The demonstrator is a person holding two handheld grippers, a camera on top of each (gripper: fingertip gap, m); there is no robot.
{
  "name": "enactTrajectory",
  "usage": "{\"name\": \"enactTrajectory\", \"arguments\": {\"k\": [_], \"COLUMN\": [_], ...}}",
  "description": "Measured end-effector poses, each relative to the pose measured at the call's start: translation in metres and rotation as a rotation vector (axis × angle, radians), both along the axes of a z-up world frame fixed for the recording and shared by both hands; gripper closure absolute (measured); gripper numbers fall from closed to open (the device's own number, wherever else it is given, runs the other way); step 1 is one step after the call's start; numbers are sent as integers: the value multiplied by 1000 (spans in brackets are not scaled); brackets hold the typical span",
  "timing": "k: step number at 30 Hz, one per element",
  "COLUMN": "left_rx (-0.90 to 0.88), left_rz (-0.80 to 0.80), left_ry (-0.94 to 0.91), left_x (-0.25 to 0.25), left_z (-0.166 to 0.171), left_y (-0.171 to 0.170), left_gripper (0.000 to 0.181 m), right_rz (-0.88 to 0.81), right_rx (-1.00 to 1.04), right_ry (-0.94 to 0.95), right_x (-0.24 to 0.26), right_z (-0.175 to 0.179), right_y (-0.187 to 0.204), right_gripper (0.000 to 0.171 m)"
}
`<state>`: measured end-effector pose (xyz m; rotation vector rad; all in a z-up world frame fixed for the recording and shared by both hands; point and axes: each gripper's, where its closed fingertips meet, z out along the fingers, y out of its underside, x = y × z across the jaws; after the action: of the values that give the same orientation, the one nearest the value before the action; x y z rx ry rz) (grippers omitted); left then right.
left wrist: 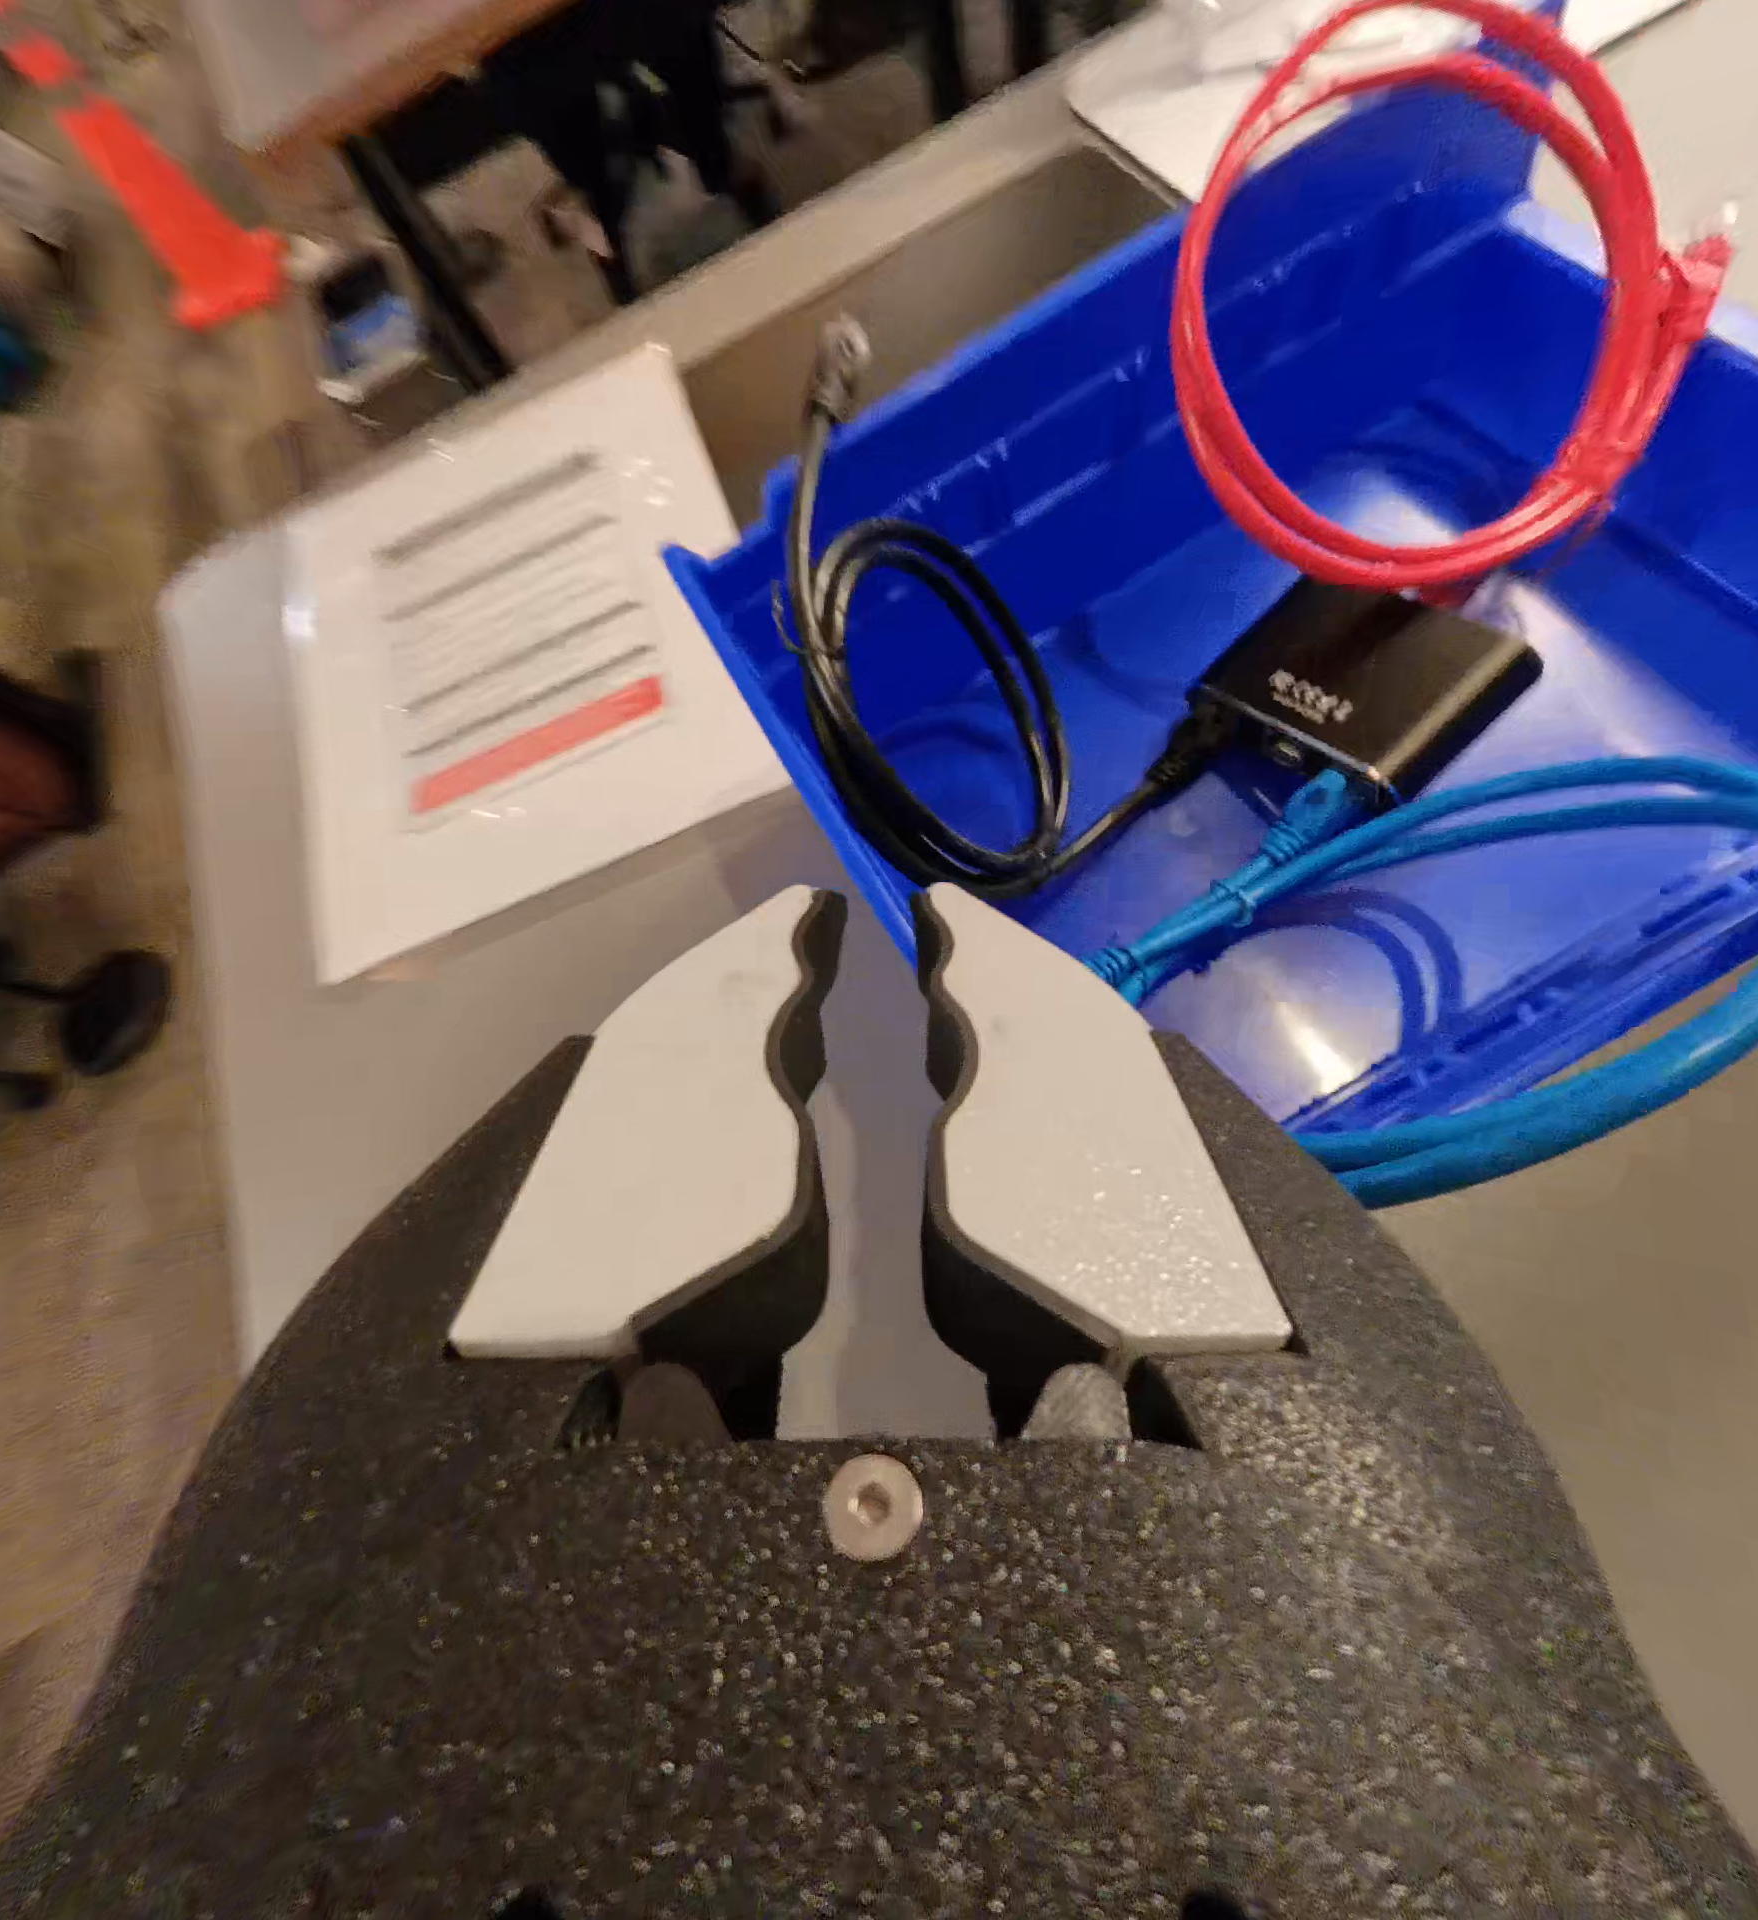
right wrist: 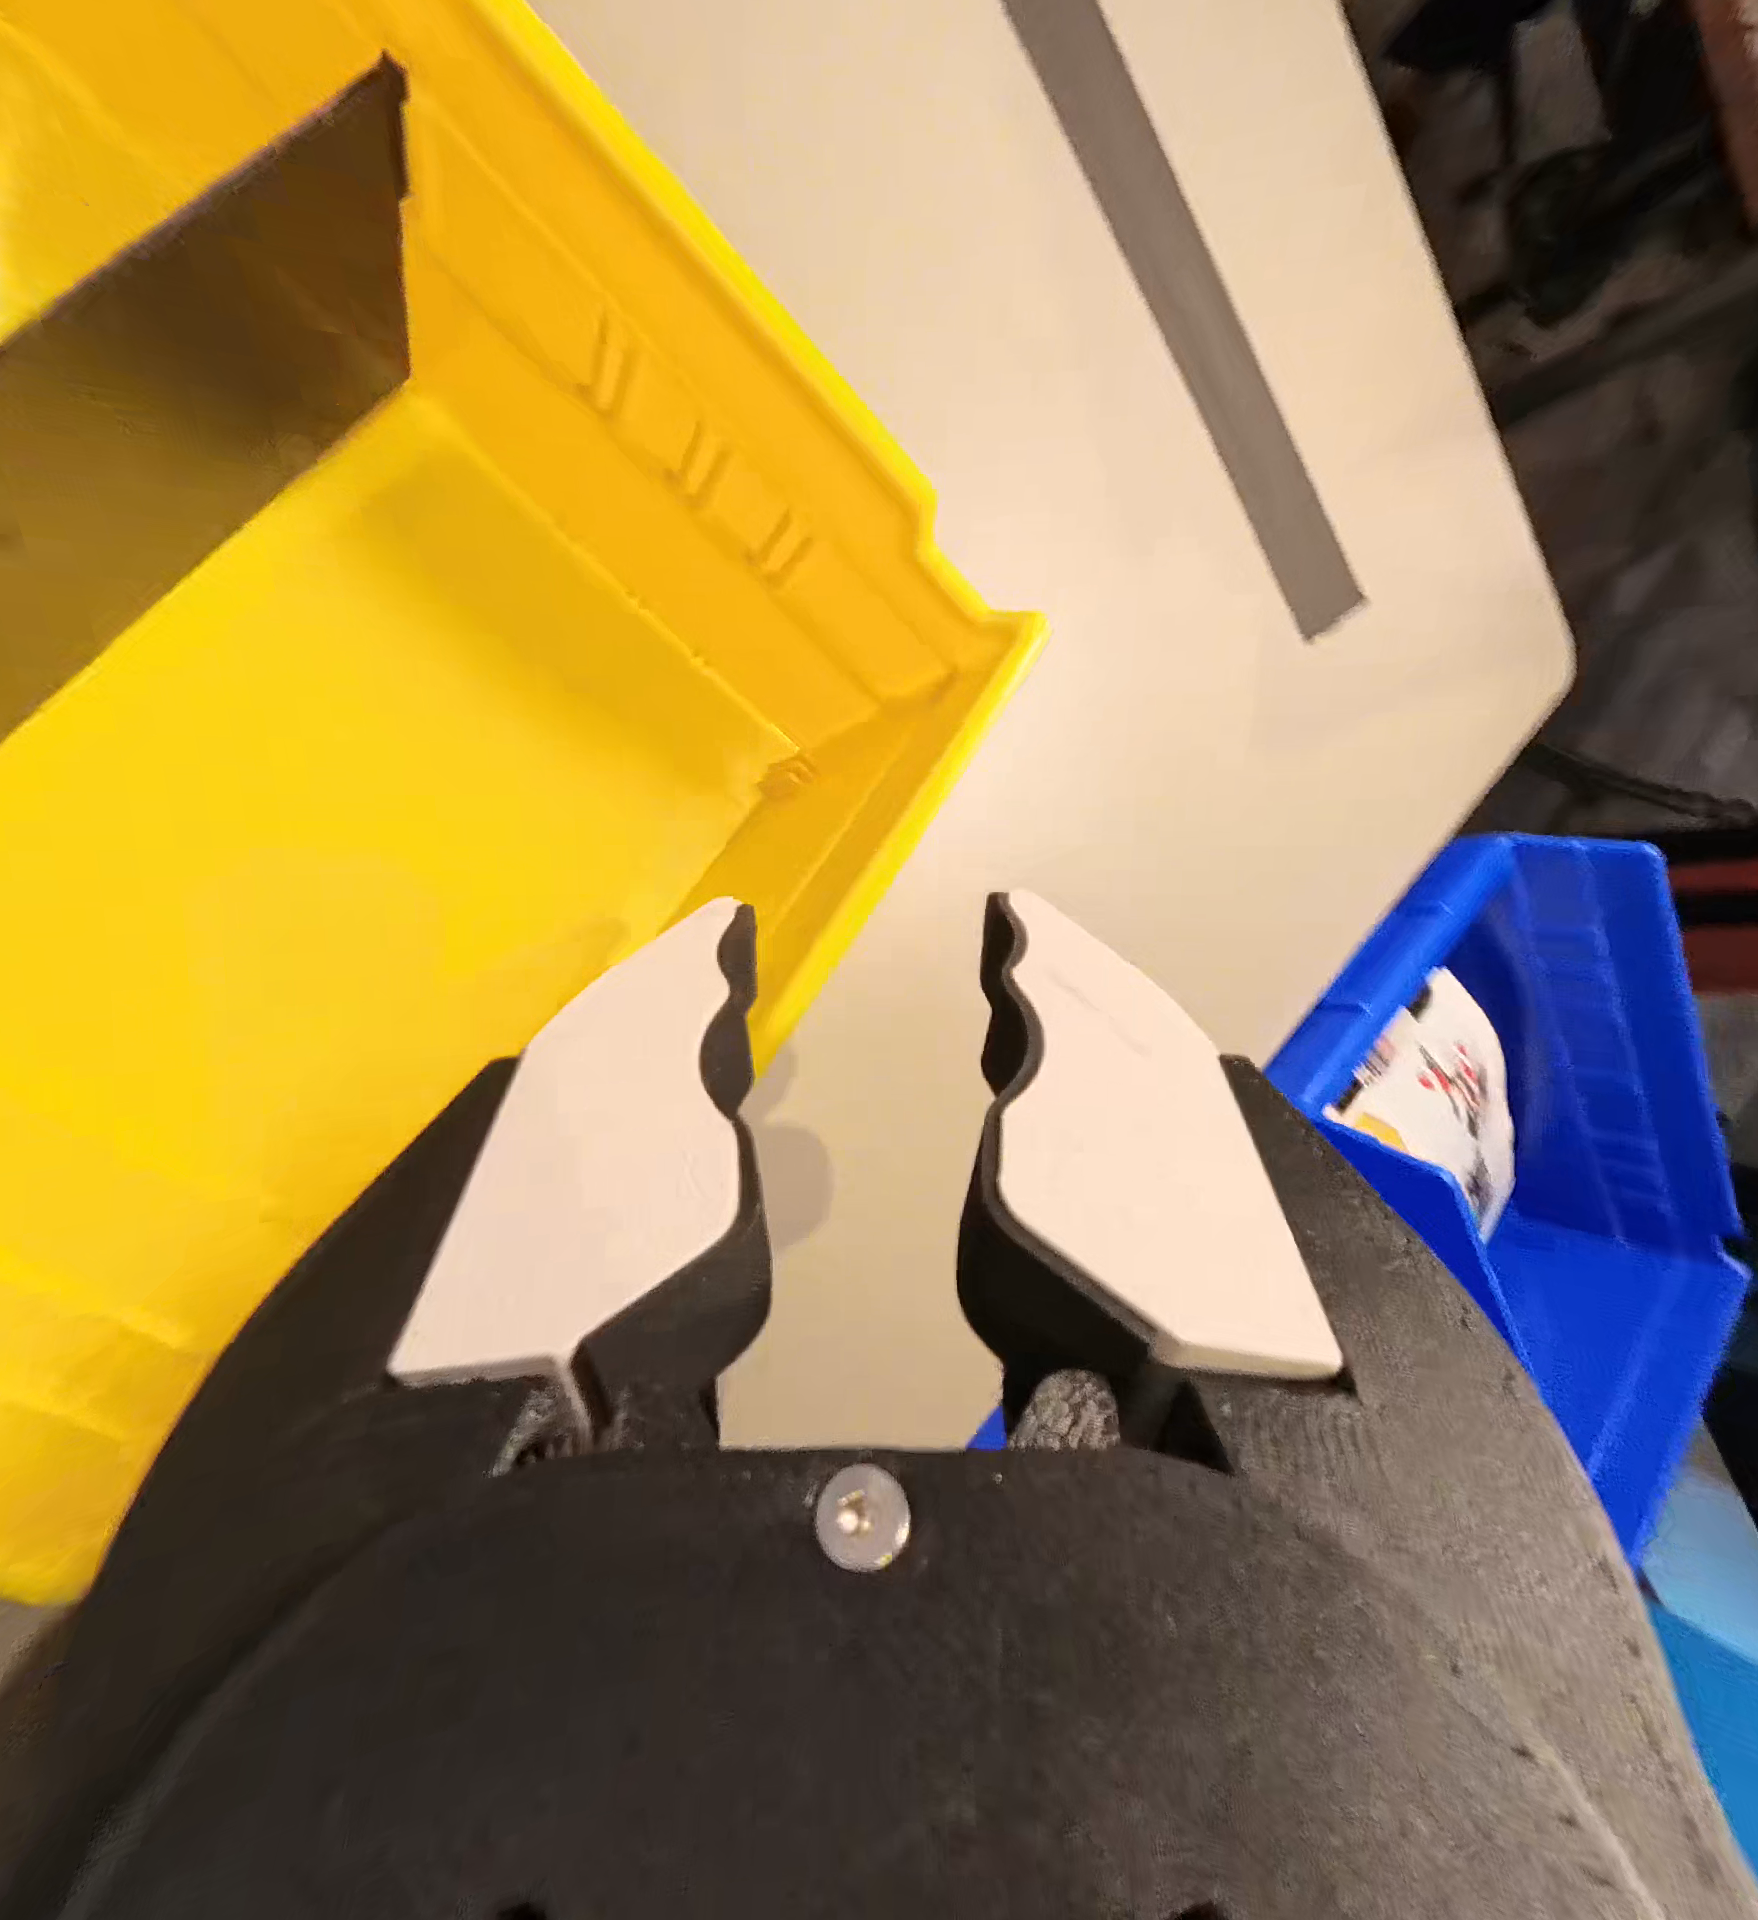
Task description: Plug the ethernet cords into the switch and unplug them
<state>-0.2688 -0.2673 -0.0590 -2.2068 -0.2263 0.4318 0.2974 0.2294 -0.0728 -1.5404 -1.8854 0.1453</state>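
A black switch (left wrist: 1374, 686) lies in a blue bin (left wrist: 1062, 447) in the left wrist view. A black cord (left wrist: 958, 727) and a blue cord (left wrist: 1477, 935) are plugged into its near side; the blue one loops over the bin's edge. A red coiled cord (left wrist: 1405, 301) stands behind the switch; whether it is plugged in is hidden. The black cord's free plug (left wrist: 839, 358) sticks up over the bin's far wall. My left gripper (left wrist: 880, 904) is open by a narrow gap and empty, just outside the bin's near corner. My right gripper (right wrist: 870, 914) is open and empty over the table.
A laminated sheet (left wrist: 501, 665) lies on the white table (left wrist: 387, 1091) left of the blue bin. In the right wrist view a yellow bin (right wrist: 335, 779) with a black divider (right wrist: 179, 364) sits left of the gripper. A smaller blue bin (right wrist: 1581, 1195) with a printed item hangs at the table's right edge. My hands' fingertips stand some 75 cm from each other.
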Motion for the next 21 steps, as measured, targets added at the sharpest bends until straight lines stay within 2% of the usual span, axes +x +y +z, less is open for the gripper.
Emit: {"name": "enactTrajectory", "arguments": {"k": [1, 4, 8, 11, 13, 16, 21], "left_rx": [21, 78, 158, 151, 124, 103, 88], "left_rz": [21, 30, -89, -123, -125, -124, -211], "left_ry": [55, 193, 195, 205, 212, 231, 251], "left_x": [0, 24, 101, 145, 163, 179, 217], "left_z": [13, 51, 68, 50, 31, 10, -4], "left_y": [-6, -11, 25, 60, 83, 115, 153], "left_gripper": [163, 151, 126, 115, 108, 107, 109], "right_rz": [-39, -136, -186, -189, -243, -300, -308], "right_rx": [17, 36, -112, -193, -169, -104, -86], "right_ry": [17, 101, 309, 479, 538, 558, 618], "right_x": [2, 8, 1, -13, -20, -27, -43], "right_z": [5, 22, 37, 39, 32, 25, 29], "right_y": [0, -17, -82, -134, -153, -176, -217], "right_gripper": [126, 119, 113, 108, 107, 99, 92]}}
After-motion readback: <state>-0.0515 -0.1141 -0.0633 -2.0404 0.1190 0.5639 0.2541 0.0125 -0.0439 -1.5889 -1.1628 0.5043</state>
